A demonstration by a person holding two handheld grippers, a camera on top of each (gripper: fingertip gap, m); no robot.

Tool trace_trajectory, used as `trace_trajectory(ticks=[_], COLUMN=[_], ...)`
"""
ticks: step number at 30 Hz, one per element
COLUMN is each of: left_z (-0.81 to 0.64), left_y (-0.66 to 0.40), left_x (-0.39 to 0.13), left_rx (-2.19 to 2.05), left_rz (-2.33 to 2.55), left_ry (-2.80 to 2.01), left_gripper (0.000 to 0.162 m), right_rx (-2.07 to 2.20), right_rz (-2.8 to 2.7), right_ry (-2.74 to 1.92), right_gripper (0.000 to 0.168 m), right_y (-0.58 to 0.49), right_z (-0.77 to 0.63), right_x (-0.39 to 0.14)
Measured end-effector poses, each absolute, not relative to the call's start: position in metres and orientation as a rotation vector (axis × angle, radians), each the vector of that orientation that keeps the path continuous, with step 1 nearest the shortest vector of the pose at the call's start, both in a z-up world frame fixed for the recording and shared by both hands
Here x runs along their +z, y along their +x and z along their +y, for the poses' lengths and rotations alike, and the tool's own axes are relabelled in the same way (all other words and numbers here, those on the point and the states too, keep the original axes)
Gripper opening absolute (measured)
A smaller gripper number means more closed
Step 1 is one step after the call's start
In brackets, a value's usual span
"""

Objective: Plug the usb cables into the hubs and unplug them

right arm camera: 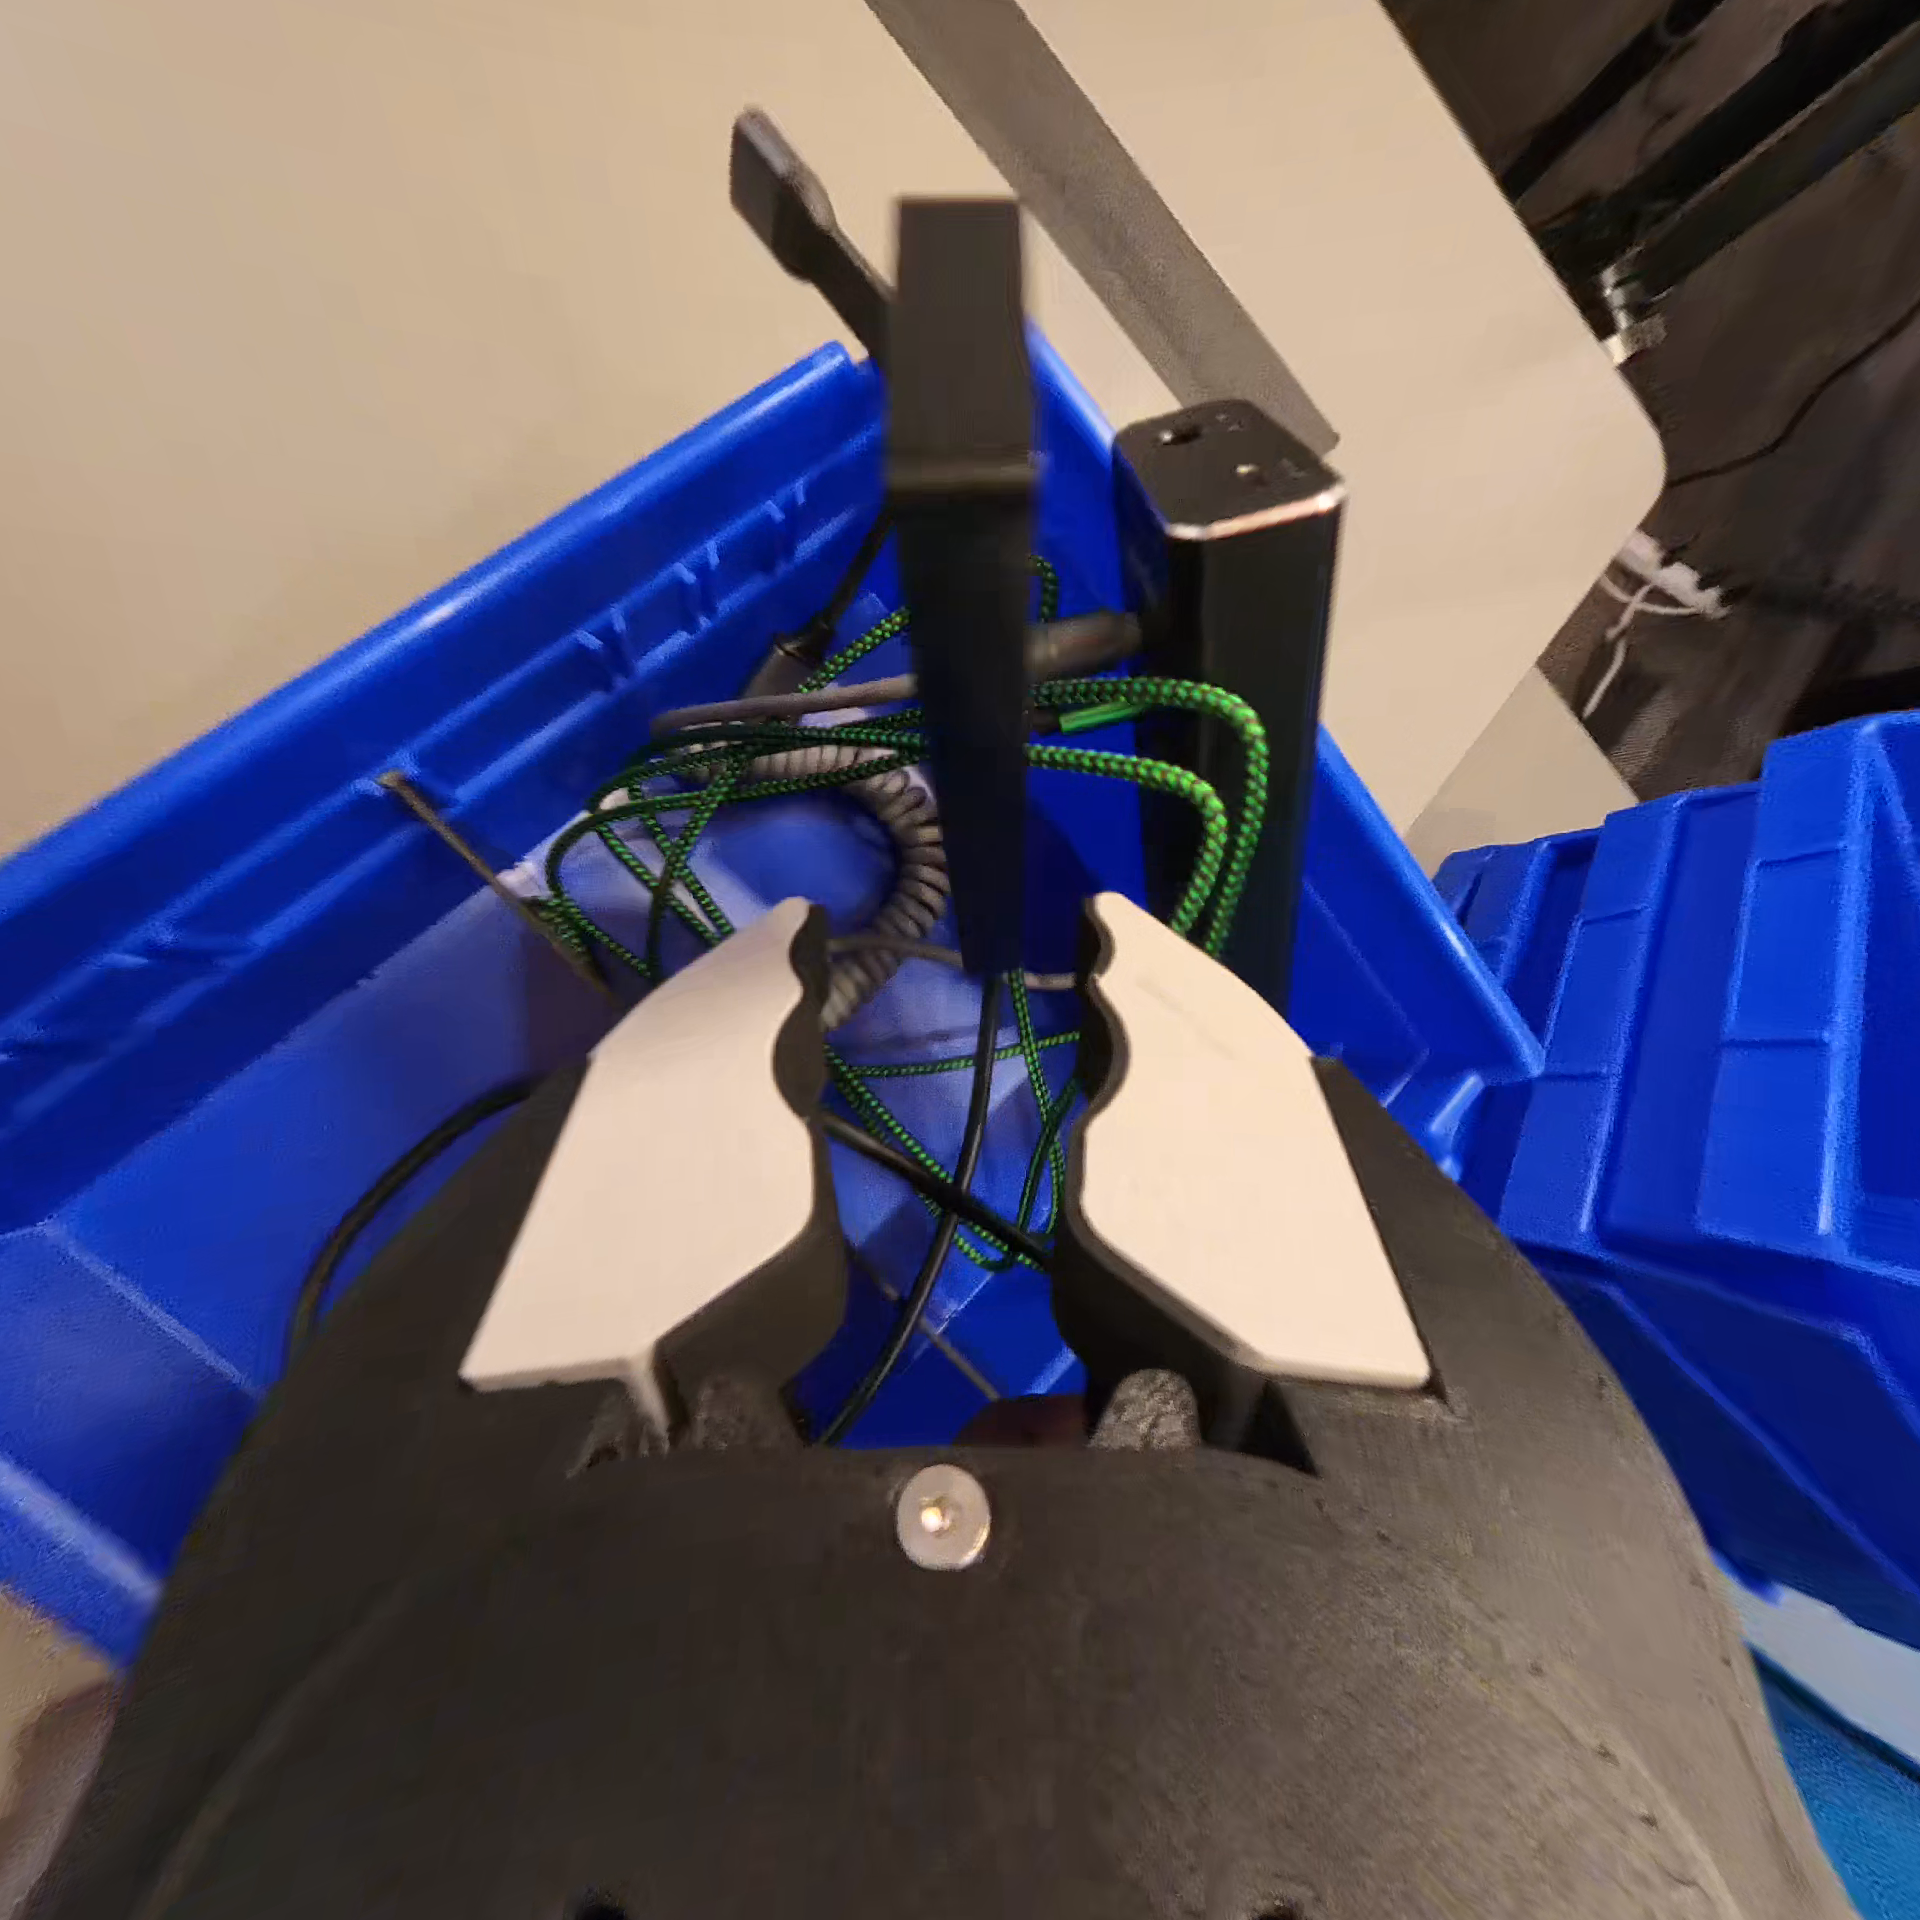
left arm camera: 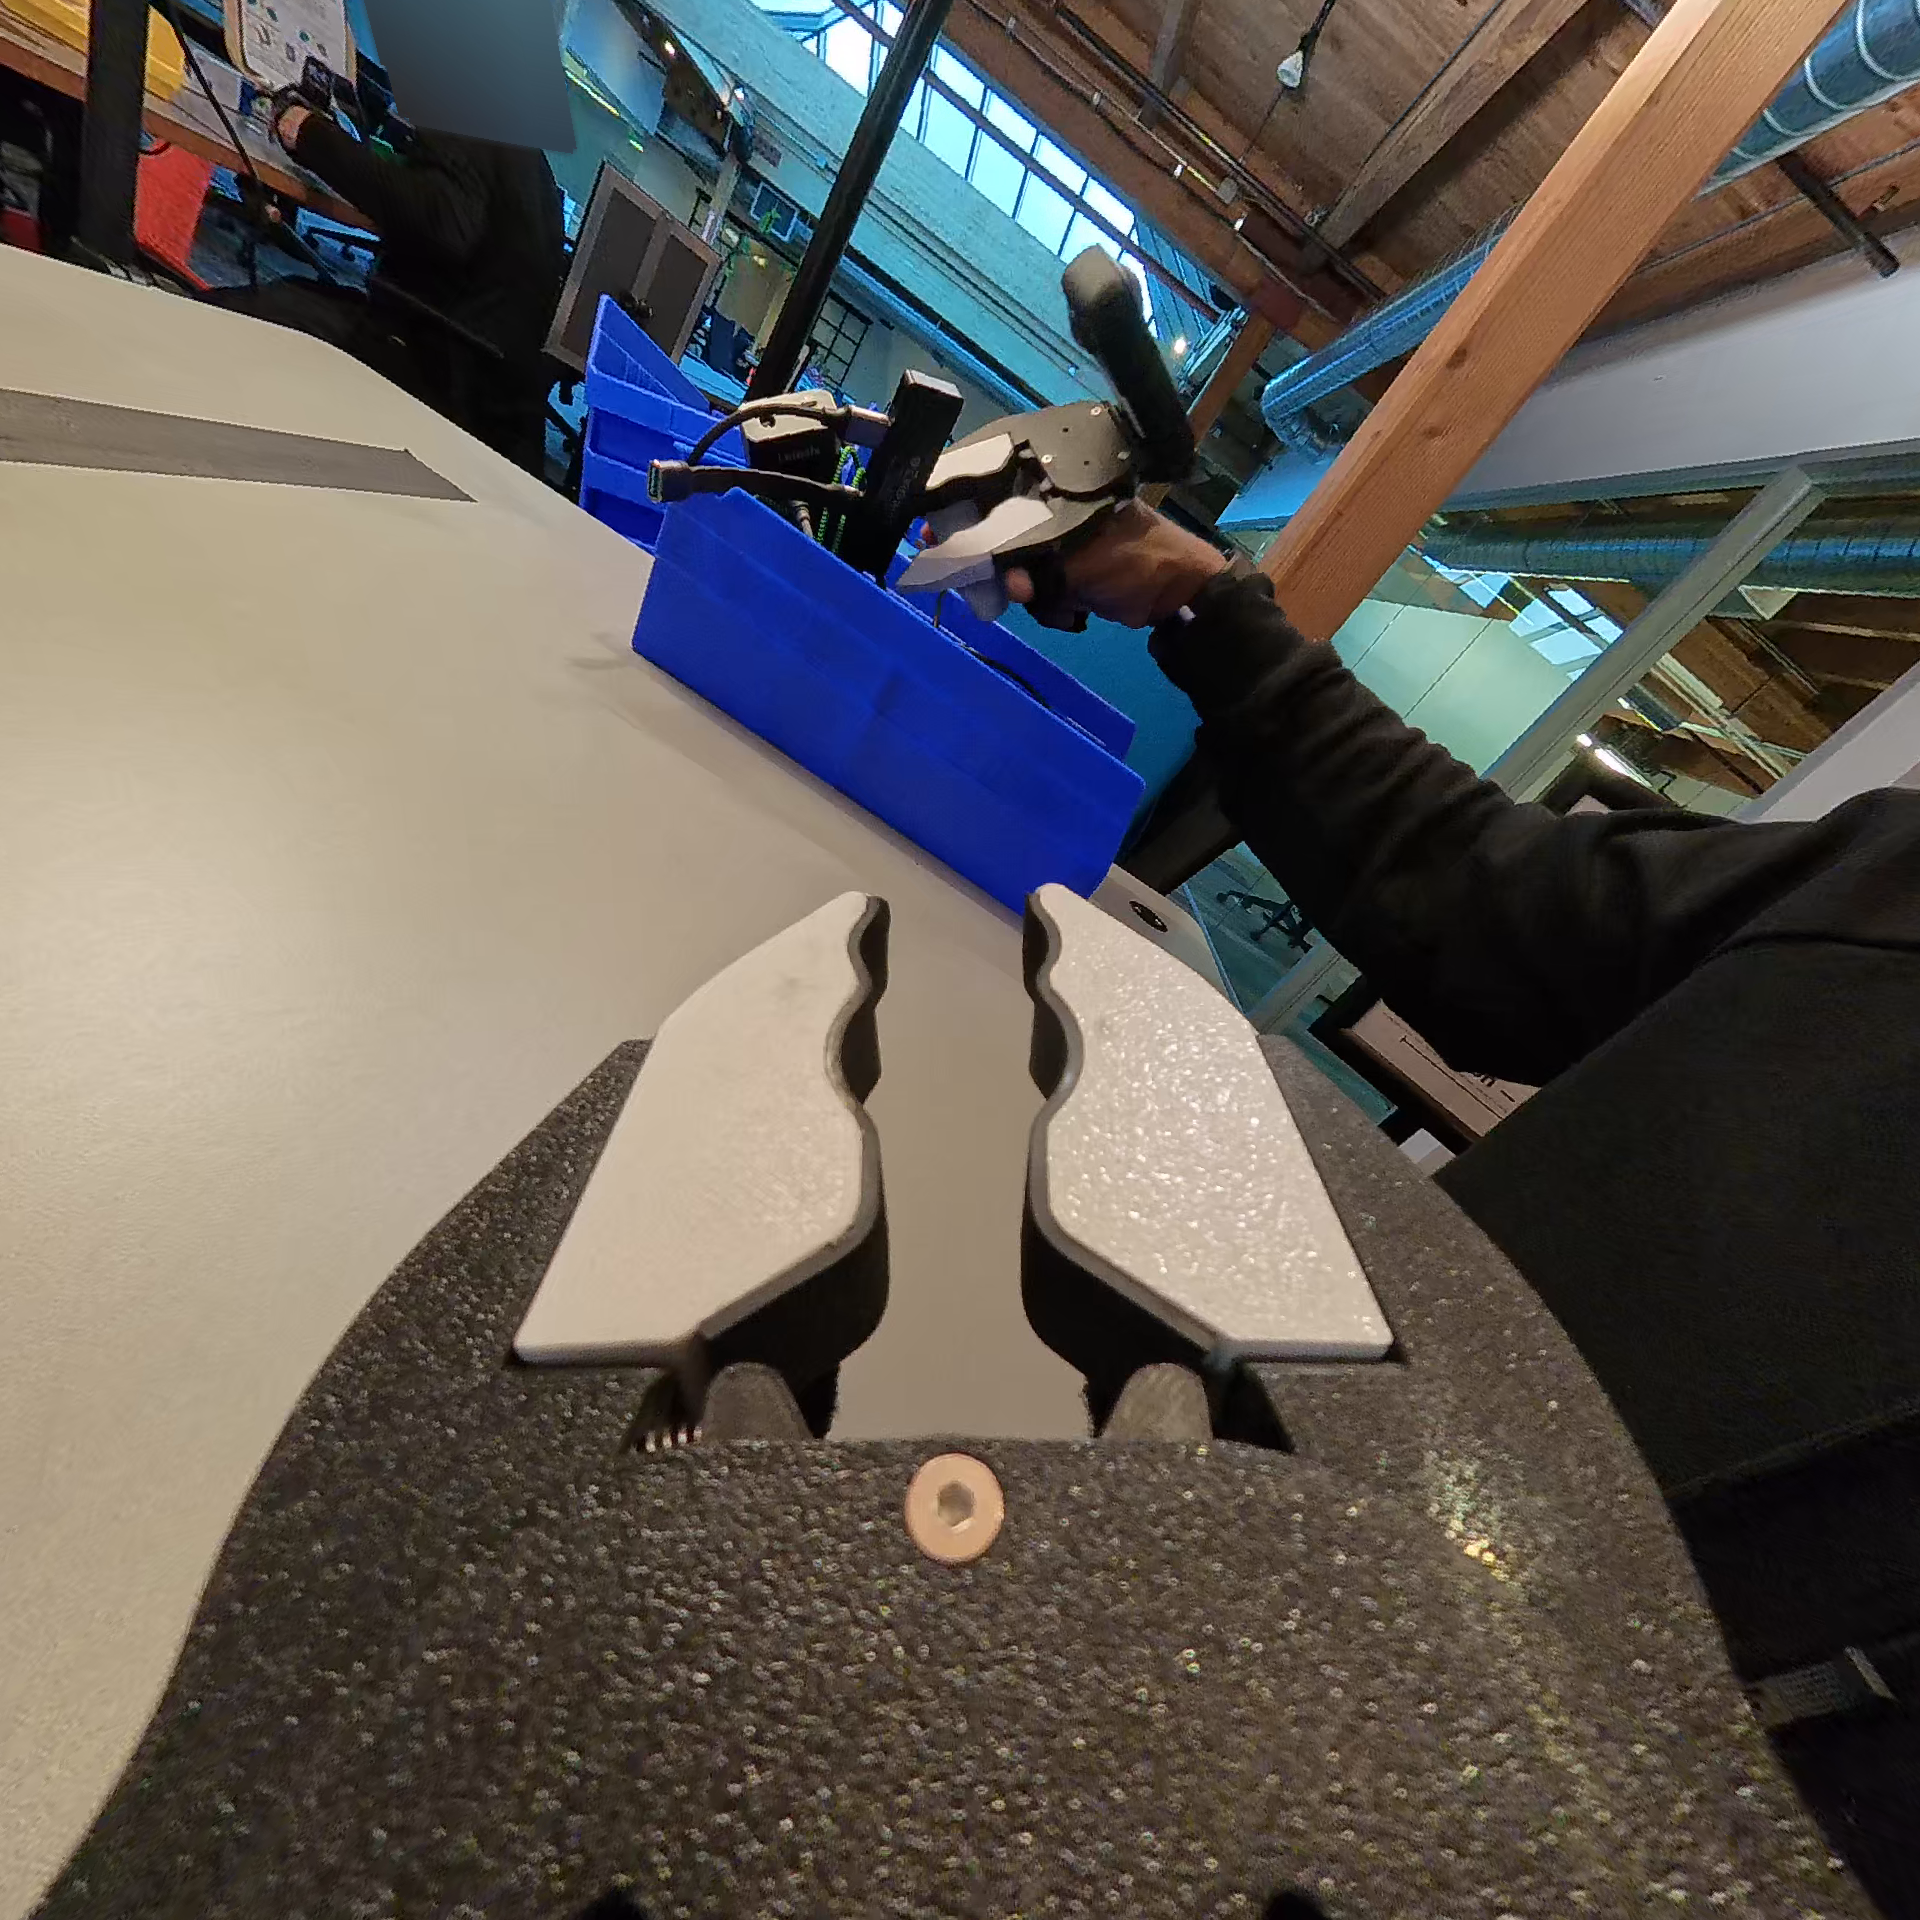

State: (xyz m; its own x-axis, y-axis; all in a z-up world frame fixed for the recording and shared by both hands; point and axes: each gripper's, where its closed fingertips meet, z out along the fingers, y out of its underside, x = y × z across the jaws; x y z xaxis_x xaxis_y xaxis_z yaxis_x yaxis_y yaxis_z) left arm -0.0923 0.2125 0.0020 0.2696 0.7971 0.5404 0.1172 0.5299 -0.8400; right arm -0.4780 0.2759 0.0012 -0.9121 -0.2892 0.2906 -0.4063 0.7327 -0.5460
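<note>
In the right wrist view my right gripper (right arm camera: 951, 920) is open over a blue bin (right arm camera: 312, 831). A long black hub (right arm camera: 961, 520) stands up in the bin, its lower end between my fingertips and apart from the left finger. A second black hub with a silver rim (right arm camera: 1236, 623) leans on the bin's wall with a cable plugged in its side. A green-black braided cable (right arm camera: 1226, 790) and a grey coiled cable (right arm camera: 914, 831) lie tangled below. A black plug (right arm camera: 769, 177) sticks up behind. My left gripper (left arm camera: 956, 925) is open and empty above the table (left arm camera: 312, 831).
The left wrist view shows the right gripper (left arm camera: 966, 530) at the bin (left arm camera: 883, 707), held by a black-sleeved arm (left arm camera: 1455, 831). Another blue bin (left arm camera: 634, 416) stands behind, and one (right arm camera: 1714, 1039) beside. A dark strip (left arm camera: 208, 447) crosses the table. A black pole (left arm camera: 862, 187) rises behind. The grippers' ends are close to 40 cm from one another. My left tips are about 30 cm from the black plug (right arm camera: 769, 177), my right tips only 12 cm.
</note>
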Motion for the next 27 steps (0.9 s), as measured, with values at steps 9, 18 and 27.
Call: trace_trajectory(ticks=[9, 18, 27], left_z=[0.212, 0.211, 0.215], left_y=[-0.092, -0.092, -0.093], left_x=[0.001, 0.001, 0.0], left_rx=[0.552, 0.549, 0.558], left_rz=[-1.239, -1.24, -1.244], left_ry=[-0.929, -0.922, -0.945], left_gripper=[0.024, 0.024, 0.024], right_rx=[0.99, 0.872, 0.684], right_rz=[-2.743, -2.442, -2.237], right_ry=[0.261, 0.608, 0.855], right_gripper=[0.055, 0.06, 0.0], right_y=[-0.469, -0.429, -0.434], right_z=[0.364, 0.395, 0.363], right_x=[0.013, -0.019, -0.024])
